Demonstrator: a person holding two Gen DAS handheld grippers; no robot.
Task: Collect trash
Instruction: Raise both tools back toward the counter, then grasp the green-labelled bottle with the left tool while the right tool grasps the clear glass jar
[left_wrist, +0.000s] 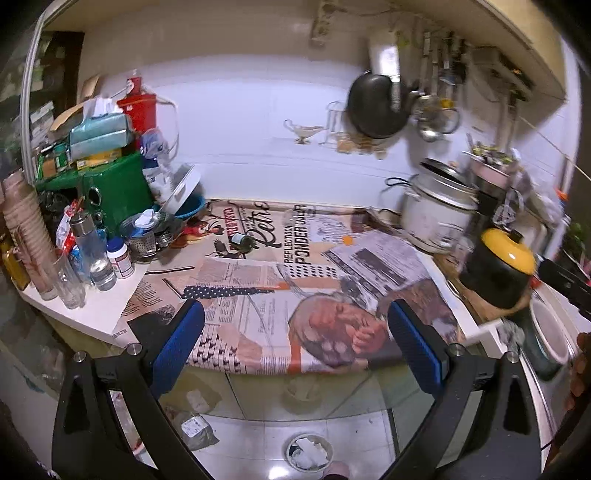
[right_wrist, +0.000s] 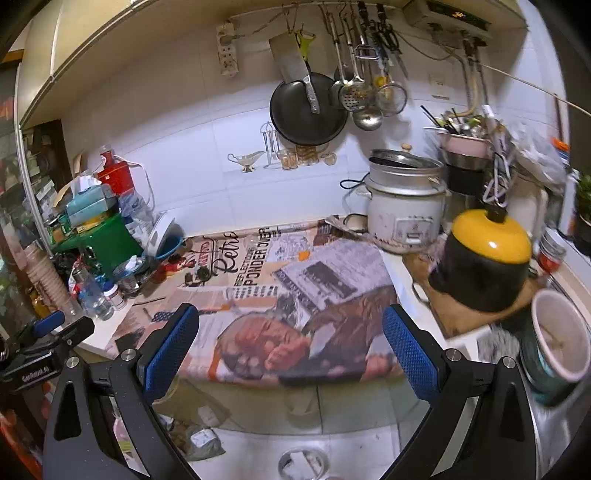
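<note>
Trash bin cut off below

Open passage over bare middle of printed countertop cloth; left of cloth blocked by bottles and green box; right of cloth blocked by rice cooker and yellow-lidded pot.

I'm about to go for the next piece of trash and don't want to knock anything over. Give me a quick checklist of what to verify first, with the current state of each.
1. Left gripper empty, fingers apart: ok.
2. Right gripper empty, fingers apart: ok.
3. Bin on the floor below the counter edge, in view and uncovered: ok.
4. Clear trash target picked out on the newspaper-covered counter: cannot tell; a small dark item lies near the back, but what it is stays unclear.
5. Room on the right: not ok; the yellow-lidded pot and a cup stand close to the right gripper.
</note>
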